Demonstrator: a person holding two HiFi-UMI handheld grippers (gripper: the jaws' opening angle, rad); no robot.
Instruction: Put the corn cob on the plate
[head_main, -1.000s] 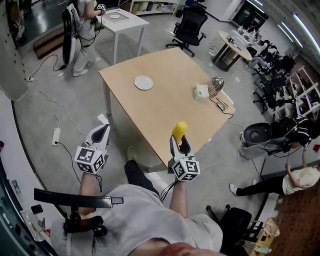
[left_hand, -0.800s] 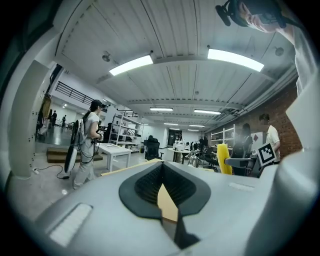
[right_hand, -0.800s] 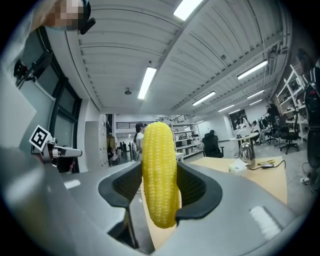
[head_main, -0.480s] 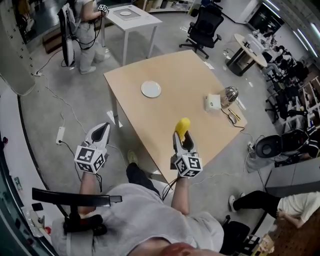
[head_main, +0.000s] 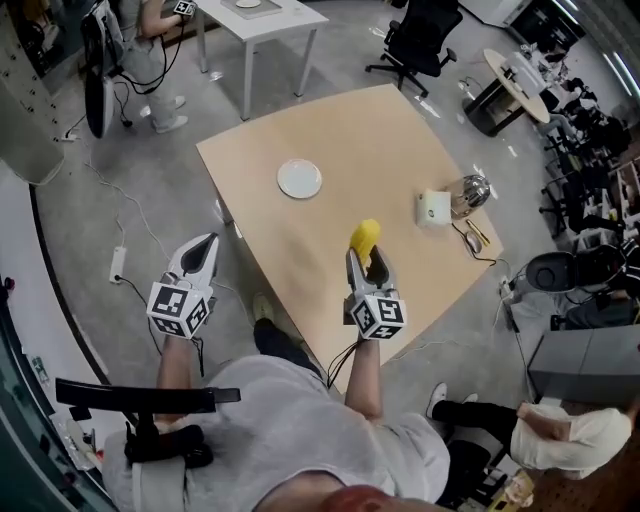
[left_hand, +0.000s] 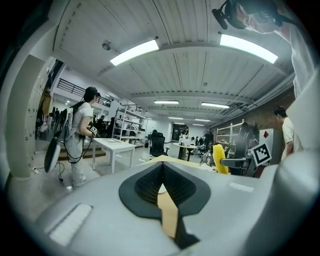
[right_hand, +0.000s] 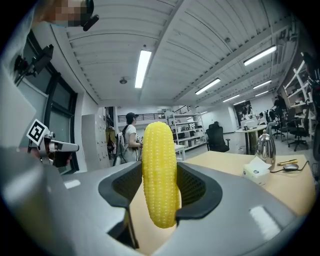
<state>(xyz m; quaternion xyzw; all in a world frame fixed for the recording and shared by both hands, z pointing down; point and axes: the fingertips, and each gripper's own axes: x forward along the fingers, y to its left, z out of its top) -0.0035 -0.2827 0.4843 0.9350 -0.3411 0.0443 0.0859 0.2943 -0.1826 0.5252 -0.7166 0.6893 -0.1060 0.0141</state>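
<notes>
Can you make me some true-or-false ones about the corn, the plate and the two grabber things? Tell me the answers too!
1. The corn cob is lying on the plate. False: the corn stands upright between the jaws of the right gripper, and the plate is bare.
2. The right gripper is shut on the corn cob. True.
3. The left gripper is holding something too. False: its jaws are together with nothing between them.
4. The plate is white and sits on the wooden table. True.
5. The plate is right beside the white box. False: they are well apart, and the box stands next to a shiny kettle.
</notes>
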